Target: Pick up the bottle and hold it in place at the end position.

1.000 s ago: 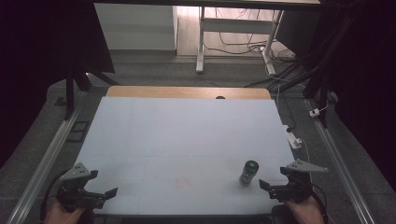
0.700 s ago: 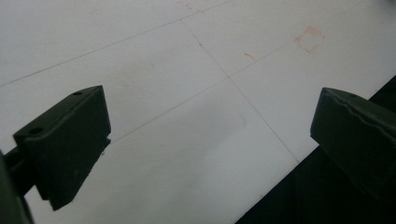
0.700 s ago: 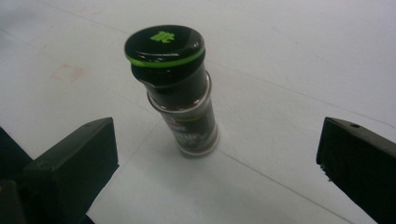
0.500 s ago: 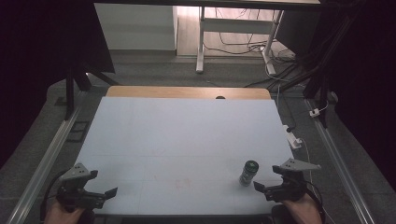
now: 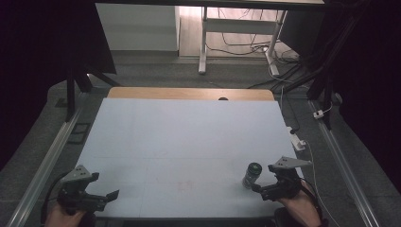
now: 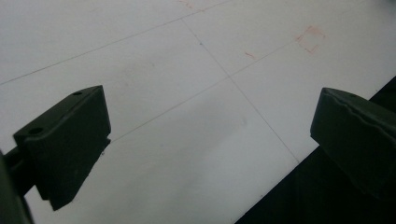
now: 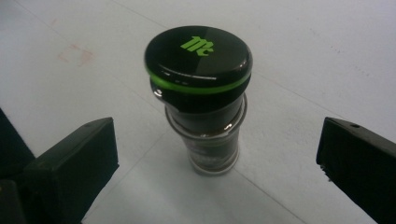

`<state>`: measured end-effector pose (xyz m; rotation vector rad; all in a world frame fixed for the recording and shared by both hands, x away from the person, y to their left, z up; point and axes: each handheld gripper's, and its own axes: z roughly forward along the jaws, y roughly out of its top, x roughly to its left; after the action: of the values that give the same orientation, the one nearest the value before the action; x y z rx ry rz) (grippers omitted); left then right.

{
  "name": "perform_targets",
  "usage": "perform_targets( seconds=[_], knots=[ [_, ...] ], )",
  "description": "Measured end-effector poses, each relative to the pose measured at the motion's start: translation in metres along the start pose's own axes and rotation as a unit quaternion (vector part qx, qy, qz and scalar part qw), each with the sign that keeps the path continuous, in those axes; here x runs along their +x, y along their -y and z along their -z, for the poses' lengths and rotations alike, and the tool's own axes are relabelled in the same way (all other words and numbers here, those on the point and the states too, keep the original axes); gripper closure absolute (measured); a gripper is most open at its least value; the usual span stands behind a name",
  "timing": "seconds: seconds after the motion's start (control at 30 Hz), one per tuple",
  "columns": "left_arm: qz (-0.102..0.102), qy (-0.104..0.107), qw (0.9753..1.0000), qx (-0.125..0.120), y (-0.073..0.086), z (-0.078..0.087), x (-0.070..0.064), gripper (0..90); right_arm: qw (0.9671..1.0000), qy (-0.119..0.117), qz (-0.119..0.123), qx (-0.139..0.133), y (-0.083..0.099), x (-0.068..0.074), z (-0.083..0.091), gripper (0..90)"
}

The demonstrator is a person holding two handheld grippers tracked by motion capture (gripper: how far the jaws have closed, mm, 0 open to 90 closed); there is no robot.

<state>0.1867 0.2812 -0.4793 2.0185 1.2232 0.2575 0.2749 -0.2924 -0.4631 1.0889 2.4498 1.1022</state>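
The room is dark around a pale blue-white table (image 5: 189, 142), whose matte sheet carries thin pencil lines and some faint red marks (image 6: 309, 38); a strip of wood (image 5: 189, 93) shows at the far edge of it. Behind the table, a grey carpet floor holds cables and the white legs of a desk (image 5: 203, 42).

Near the front right corner of the table stands a small spice jar (image 5: 252, 175), upright. It is round, of clear glass with a dark content inside, but I cannot tell what the content is. The lid (image 7: 198, 56) is glossy black plastic with a green ring around it and a green logo on the top.

The right gripper (image 5: 259, 188) is just beside the jar, on its right side, held low over the table by a hand (image 5: 298, 208) that comes from the front edge. The two black jaws stand wide apart, with the jar between them in the right gripper view, and they do not touch it. A grey three-cornered plate (image 5: 289, 163) sits on top of this gripper.

The left gripper (image 5: 113, 195) is well apart from the jar, at the front left corner of the table. Its jaws are also spread wide, above the bare sheet.
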Motion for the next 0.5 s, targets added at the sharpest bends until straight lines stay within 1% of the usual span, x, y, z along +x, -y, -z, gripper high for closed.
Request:
perform_targets(
  seconds=[0.07, 0.23, 0.3, 0.4, 0.5],
  knots=[
    [0.000, 0.001, 1.0000, 0.000, 0.000, 0.000, 0.000, 0.1, 1.0000, 0.000, 0.003, 0.005, -0.002, 0.000, -0.003, 0.0],
    [0.001, 0.001, 1.0000, 0.001, 0.000, 0.000, 0.000, 0.1, 0.9996, -0.014, 0.017, 0.020, -0.008, -0.002, -0.015, 0.0],
    [0.001, 0.001, 1.0000, 0.001, 0.000, 0.000, 0.000, 0.1, 0.9995, -0.014, 0.019, 0.021, -0.008, -0.003, -0.016, 0.0],
    [0.001, 0.001, 1.0000, 0.001, 0.000, 0.000, 0.000, 0.1, 0.9990, -0.017, 0.028, 0.030, -0.010, -0.004, -0.022, 0.0],
    [0.001, 0.001, 1.0000, 0.001, 0.000, 0.000, 0.000, 0.1, 0.9983, -0.020, 0.040, 0.037, -0.010, -0.006, -0.026, 2.6]
  ],
)
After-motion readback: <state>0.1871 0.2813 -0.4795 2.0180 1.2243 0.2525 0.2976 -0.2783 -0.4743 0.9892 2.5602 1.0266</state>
